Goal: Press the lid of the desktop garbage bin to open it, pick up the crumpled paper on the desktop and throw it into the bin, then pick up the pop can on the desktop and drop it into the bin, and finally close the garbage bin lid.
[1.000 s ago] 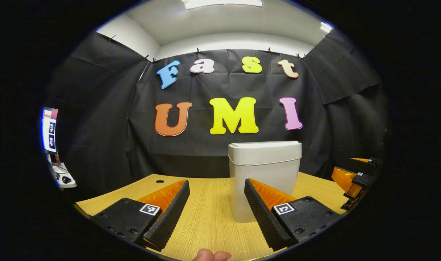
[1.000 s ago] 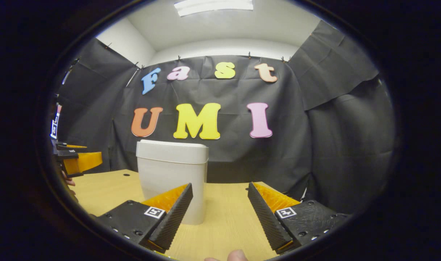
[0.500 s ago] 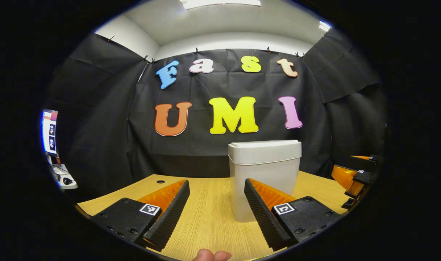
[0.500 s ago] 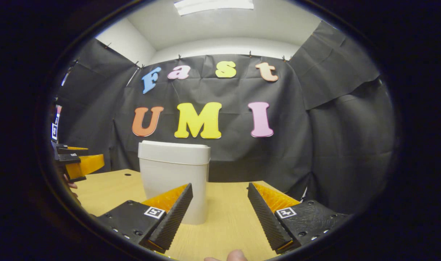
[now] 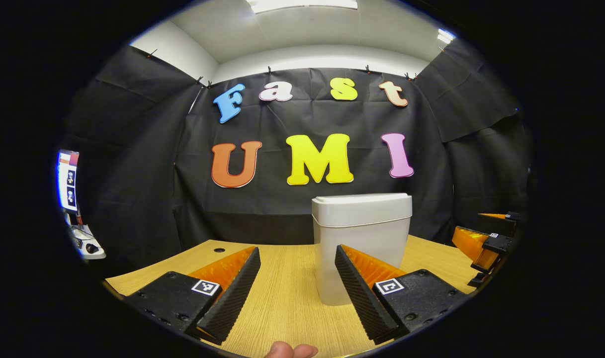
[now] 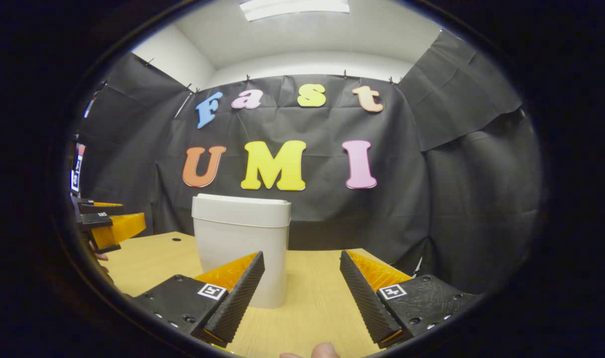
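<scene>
1. Since a second ago, a slight rightward shift of the garbage bin (image 6: 240, 248) is seen in the right gripper view, and the left gripper (image 6: 114, 226) at that view's left edge has drifted a little to the right; in the left gripper view the bin (image 5: 362, 243) has barely shifted.
2. The left gripper (image 5: 295, 278) is held above the wooden desktop (image 5: 287, 298) with its jaws spread wide apart; nothing is gripped between them.
3. The right gripper (image 6: 302, 281) is likewise held with its jaws wide apart and empty, above the desktop (image 6: 317, 298).
4. The bin is seen standing upright on the desktop with its lid (image 5: 362, 208) shut flat on top, in front of the black cloth wall (image 5: 148, 189).
5. In the left gripper view the bin is placed ahead and slightly right, partly behind that gripper's right finger; the right gripper (image 5: 483, 241) is seen at the far right edge.
6. In the right gripper view the bin is placed ahead and left, its lid (image 6: 241, 213) closed.
7. A fingertip (image 5: 290, 350) is visible at the bottom edge of the left gripper view, and another (image 6: 322, 351) in the right gripper view.
8. A small dark hole (image 5: 219, 249) is seen in the desktop, left of the bin.
</scene>
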`<state>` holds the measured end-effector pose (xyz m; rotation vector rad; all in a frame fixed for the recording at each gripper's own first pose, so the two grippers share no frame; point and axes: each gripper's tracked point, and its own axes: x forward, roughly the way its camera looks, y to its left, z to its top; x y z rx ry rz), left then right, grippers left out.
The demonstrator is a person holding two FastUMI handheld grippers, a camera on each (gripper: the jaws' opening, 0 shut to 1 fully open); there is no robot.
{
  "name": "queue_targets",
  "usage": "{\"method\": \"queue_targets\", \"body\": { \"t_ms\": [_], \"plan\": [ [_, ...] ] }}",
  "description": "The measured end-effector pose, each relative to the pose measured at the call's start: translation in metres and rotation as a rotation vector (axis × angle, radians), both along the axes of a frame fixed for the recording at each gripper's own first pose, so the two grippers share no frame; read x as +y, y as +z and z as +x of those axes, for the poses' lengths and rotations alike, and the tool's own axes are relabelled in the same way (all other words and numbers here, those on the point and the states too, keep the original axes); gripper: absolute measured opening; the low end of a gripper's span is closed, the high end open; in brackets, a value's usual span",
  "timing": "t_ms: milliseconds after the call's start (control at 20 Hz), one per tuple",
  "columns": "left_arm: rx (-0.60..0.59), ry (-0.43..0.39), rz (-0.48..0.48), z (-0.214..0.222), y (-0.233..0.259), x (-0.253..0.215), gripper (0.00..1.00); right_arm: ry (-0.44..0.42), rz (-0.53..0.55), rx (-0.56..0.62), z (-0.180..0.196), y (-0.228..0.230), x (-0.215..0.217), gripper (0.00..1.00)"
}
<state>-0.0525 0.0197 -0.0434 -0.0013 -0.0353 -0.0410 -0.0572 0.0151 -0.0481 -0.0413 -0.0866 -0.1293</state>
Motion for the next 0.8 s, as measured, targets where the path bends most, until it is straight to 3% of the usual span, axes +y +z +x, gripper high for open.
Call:
{"method": "queue_targets", "body": {
  "t_ms": [800],
  "plan": [
    [0.005, -0.004, -0.002, -0.0002, 0.0022, -0.0001, 0.98, 0.012, 0.002, 0.008, 0.0019, -0.003, 0.0087, 0.95]
  ]
}}
